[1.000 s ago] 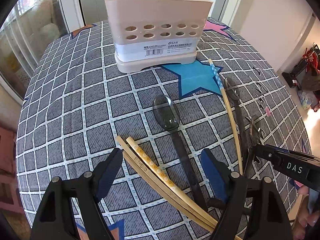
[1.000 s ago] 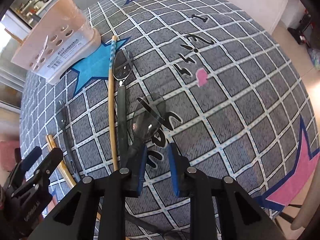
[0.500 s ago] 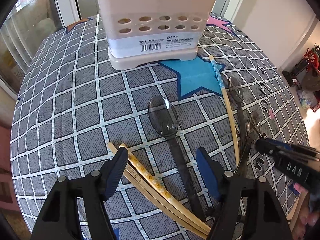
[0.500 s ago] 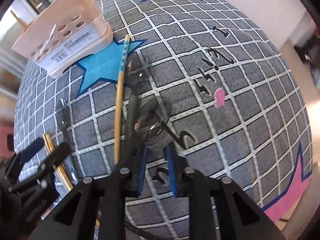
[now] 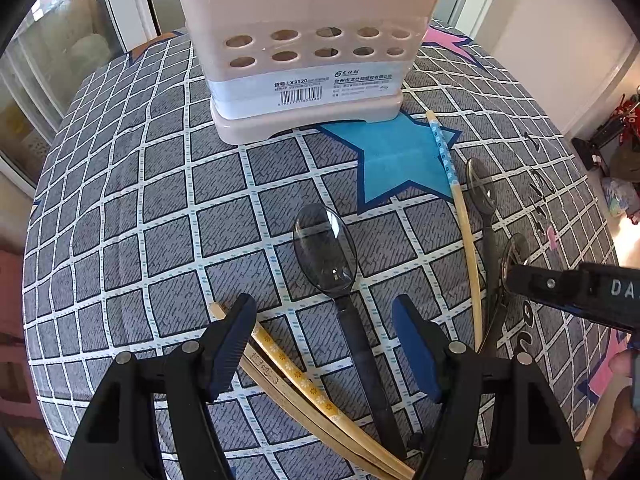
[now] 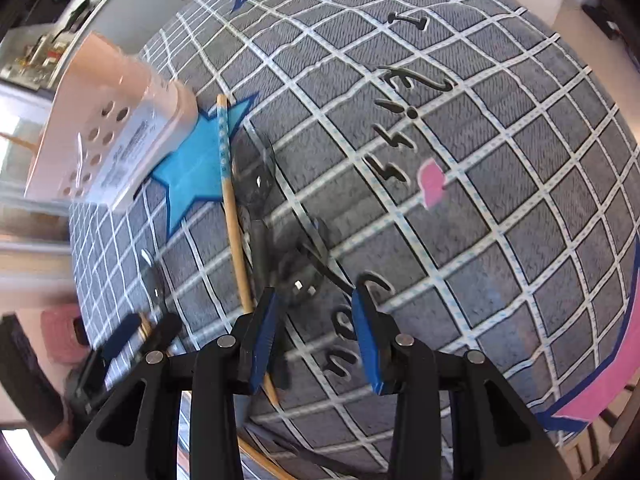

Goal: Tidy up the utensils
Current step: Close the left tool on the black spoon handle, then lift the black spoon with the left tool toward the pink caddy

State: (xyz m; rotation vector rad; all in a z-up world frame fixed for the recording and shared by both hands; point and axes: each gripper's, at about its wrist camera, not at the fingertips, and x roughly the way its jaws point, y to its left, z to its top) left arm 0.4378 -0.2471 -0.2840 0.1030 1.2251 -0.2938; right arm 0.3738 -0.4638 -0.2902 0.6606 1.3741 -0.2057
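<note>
Both the left claw (image 5: 324,344) and right claw (image 6: 316,336) hung spread over the bench (image 5: 140,200) (each straddling 1 dark spoon (image 5: 326,254)).

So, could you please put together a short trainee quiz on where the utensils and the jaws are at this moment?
1. True or false: the left gripper has its jaws open, astride the handle of the dark spoon.
2. Which lies on the blue star? A) the blue-tipped chopstick B) the yellow flowered chopsticks C) the dark spoon
3. Fill in: the beige caddy stands ____ on the tablecloth.

Key: 1 true; 2 A; 3 upright.
</note>
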